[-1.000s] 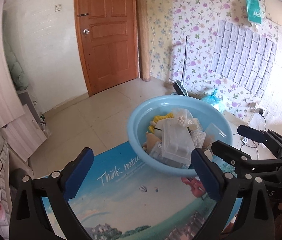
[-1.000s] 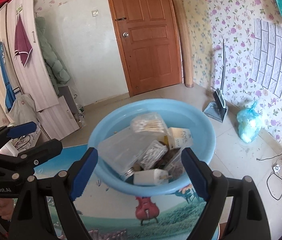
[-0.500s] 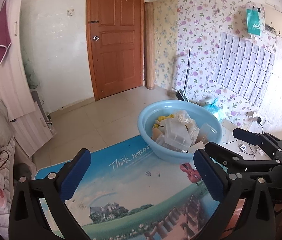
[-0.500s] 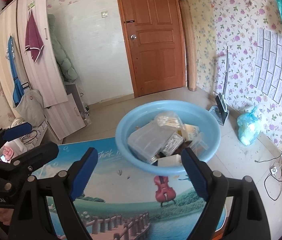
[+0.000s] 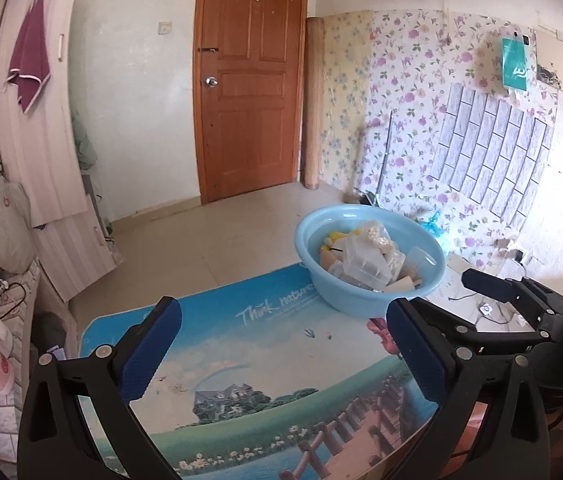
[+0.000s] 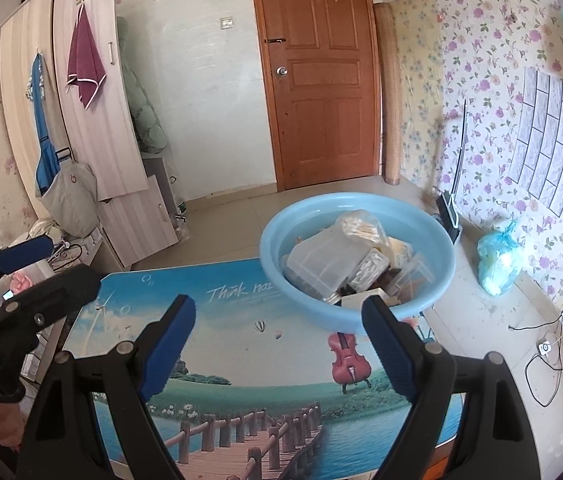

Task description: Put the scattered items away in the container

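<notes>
A light blue basin [image 5: 361, 302] [image 6: 321, 312] sits at the far right corner of the picture-printed table [image 5: 249, 360] [image 6: 265, 380]. It holds a clear plastic box [image 6: 323, 260], a bag of cotton swabs [image 6: 359, 226], small cartons and other packets. My left gripper [image 5: 281, 352] hangs open over the table's middle, nothing between its blue pads. My right gripper [image 6: 277, 344] is open too, just short of the basin. The right gripper also shows at the right edge of the left wrist view, and the left gripper at the left edge of the right wrist view.
The table top carries only the basin. Beyond it are a tiled floor, a wooden door [image 6: 317, 80], a wardrobe [image 6: 81, 100] with hanging towels, a blue rubbish bag [image 6: 497, 264] and cables by the flowered wall.
Both grippers have pulled back and up from the basin, so it looks smaller and more table shows. Both stay open. The basin's contents have not moved.
</notes>
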